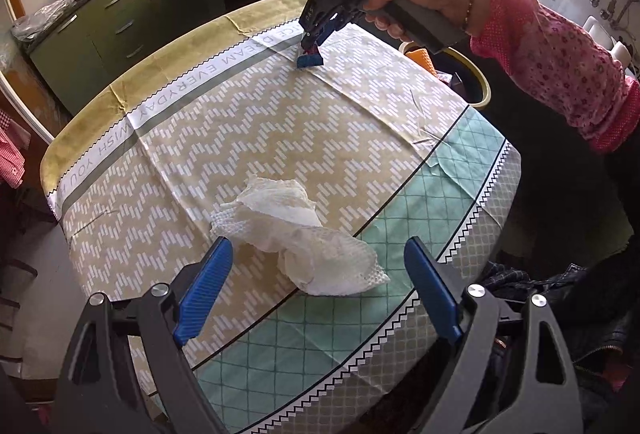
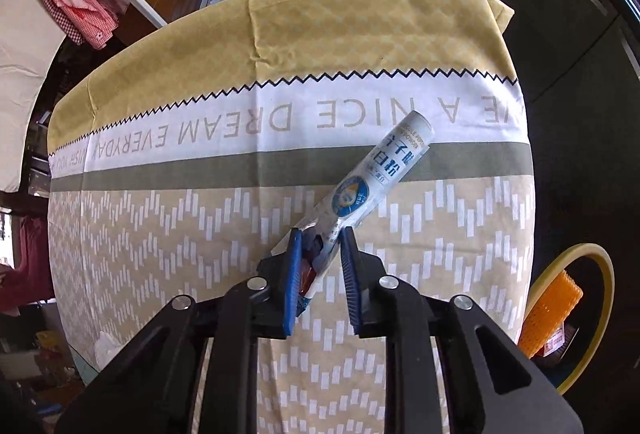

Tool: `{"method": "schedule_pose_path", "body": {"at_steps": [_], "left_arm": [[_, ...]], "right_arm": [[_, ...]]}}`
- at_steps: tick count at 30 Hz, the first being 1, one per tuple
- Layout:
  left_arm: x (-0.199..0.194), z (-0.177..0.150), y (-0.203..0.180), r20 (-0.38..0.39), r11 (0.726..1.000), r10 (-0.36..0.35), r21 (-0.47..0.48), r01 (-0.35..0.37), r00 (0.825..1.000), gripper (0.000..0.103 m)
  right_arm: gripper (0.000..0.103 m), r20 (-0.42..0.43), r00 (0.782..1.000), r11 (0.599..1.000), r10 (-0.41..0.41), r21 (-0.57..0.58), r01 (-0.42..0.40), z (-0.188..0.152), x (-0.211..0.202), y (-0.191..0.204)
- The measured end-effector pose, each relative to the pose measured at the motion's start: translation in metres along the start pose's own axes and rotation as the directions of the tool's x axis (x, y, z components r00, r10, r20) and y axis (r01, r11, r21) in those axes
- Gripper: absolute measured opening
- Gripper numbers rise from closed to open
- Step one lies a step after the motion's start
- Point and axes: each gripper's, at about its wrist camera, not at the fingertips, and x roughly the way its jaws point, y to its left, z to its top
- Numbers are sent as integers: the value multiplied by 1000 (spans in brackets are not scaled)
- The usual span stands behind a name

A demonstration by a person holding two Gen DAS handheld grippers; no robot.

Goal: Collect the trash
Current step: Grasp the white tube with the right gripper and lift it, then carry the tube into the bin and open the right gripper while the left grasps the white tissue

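The right gripper (image 2: 320,254) pinches the sachet wrapper (image 2: 376,178); the left gripper (image 1: 320,274) stands wide over the crumpled tissue (image 1: 300,234), not yet collected.

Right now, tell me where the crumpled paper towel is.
In the left wrist view, the crumpled paper towel lies on the tablecloth, between the open left gripper's fingers.

The beige-and-white zigzag cotton-looking tablecloth (image 1: 280,122) is matt and creased along its fold lines. The crumpled white paper towel (image 1: 304,234) has a dimpled, embossed texture. The white-and-blue printed sachet (image 2: 372,182) looks like glossy plastic film. The gripper fingers' blue pads (image 2: 291,274) are ribbed rubbery plastic on matt black frames with shiny metal bolts.
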Motion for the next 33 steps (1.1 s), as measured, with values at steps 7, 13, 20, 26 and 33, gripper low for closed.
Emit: {"method": "schedule_pose_path", "body": {"at_steps": [7,13,20,26,33], "left_arm": [[0,7,-3,1,1000,6,12,-6,1000,83],[2,14,-9,-6,1000,13,22,-13,1000,83],[7,29,-8,-21,998,51,22,-51,998,87],[47,45,9,-139,999,49,-15,-52,989,89],[100,41,21,-329,996,-19,-92,-12,944,91]], "right_arm": [[10,60,997,996,54,-69,-49,-29,-29,0],[9,108,988,986,108,-136,-93,-66,-62,-3],[9,166,973,975,160,-177,-130,-117,-109,-29],[9,230,968,994,96,-72,-81,-150,-148,-110],[9,244,969,995,38,84,-60,-188,-155,-206]]}}
